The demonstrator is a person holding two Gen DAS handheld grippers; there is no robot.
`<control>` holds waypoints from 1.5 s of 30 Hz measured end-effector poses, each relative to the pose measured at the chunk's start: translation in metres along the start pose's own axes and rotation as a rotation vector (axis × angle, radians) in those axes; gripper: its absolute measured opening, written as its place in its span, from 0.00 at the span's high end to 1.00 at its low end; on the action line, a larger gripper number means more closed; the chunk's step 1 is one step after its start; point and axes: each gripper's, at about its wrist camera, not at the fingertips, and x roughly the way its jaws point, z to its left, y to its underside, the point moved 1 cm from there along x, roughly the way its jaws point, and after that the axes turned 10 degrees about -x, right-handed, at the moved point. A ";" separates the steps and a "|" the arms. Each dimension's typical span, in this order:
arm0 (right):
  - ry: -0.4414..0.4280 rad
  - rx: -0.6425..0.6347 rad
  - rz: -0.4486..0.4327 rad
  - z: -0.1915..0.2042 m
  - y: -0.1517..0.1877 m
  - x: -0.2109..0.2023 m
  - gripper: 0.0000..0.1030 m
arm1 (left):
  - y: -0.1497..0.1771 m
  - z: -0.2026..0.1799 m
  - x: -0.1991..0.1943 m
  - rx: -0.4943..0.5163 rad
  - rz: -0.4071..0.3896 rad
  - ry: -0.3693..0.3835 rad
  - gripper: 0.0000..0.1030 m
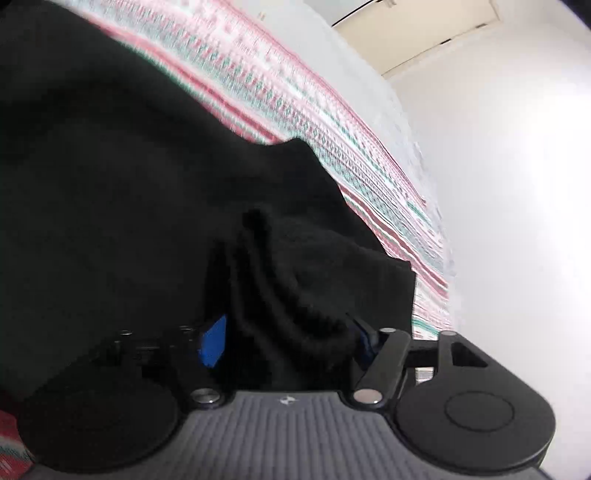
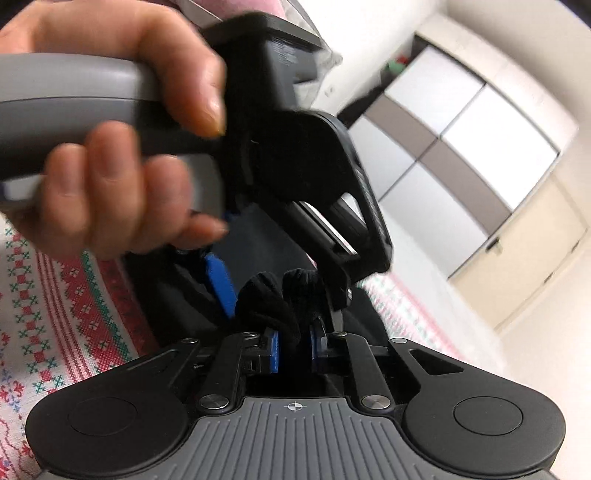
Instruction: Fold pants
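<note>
The black pants [image 1: 122, 177] lie over a red, green and white patterned blanket [image 1: 280, 92]. My left gripper [image 1: 288, 332] is shut on a bunched fold of the black fabric, which hides most of its blue pads [image 1: 214, 343]. My right gripper [image 2: 293, 349] is shut on a bunch of the black pants [image 2: 273, 299] between its blue pads [image 2: 274, 350]. In the right wrist view the left gripper's body [image 2: 295, 155] and the hand holding it [image 2: 110, 147] sit very close, just above the right gripper.
The patterned blanket [image 2: 62, 295] covers the surface under the pants. A white wall [image 1: 498, 184] and a cream door [image 1: 417, 33] are beyond it. A wardrobe with white panels [image 2: 461, 133] stands at the right.
</note>
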 end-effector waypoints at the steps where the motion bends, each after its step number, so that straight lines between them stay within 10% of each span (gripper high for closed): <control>1: -0.003 -0.024 -0.016 0.006 0.001 -0.002 0.87 | 0.000 -0.001 0.001 0.007 -0.009 -0.002 0.38; 4: 0.006 -0.094 -0.011 0.023 0.002 -0.002 0.87 | 0.000 -0.002 0.000 0.048 -0.047 -0.063 0.65; 10: 0.035 -0.148 0.006 0.037 -0.004 -0.002 0.79 | 0.005 -0.016 -0.017 0.144 -0.132 -0.092 0.70; 14: 0.026 -0.162 0.023 0.044 -0.011 0.003 0.35 | -0.007 -0.020 -0.042 0.192 -0.212 -0.116 0.70; 28: -0.125 0.152 0.142 -0.013 0.008 0.016 0.24 | -0.050 0.038 -0.141 0.232 -0.390 -0.332 0.70; 36: -0.237 0.353 0.164 -0.032 0.020 0.029 0.24 | -0.049 0.041 -0.137 0.284 -0.398 -0.383 0.70; 41: -0.290 0.498 0.197 -0.052 0.031 0.035 0.24 | -0.044 0.044 -0.107 0.397 -0.344 -0.543 0.58; 45: -0.334 0.639 0.192 -0.068 0.040 0.039 0.24 | -0.054 0.047 -0.116 0.333 -0.349 -0.498 0.54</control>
